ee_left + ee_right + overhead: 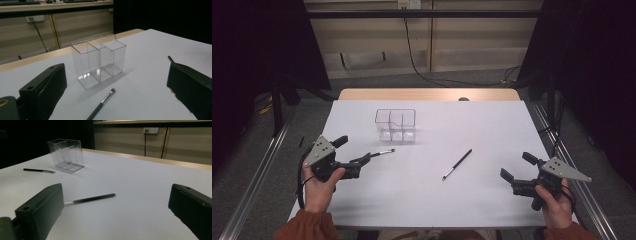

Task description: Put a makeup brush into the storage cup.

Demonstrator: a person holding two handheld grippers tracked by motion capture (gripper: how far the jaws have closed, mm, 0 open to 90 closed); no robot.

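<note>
Left gripper [357, 152] gapes wide over a makeup brush [101, 103] near the desk's left edge, gripping nothing; right gripper [517, 167] equally wide, empty, near the right edge.

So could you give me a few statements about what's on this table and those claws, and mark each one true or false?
1. The clear organizer stands upright on the table. True.
2. Both brushes already stand inside the organizer. False: both lie flat on the table.
3. The left claw is open, with a makeup brush lying between its jaws. True.
4. The right claw is clamped on the other brush. False: it is open and holds nothing.
5. The organizer has a single compartment. False: dividers split it into several.
</note>
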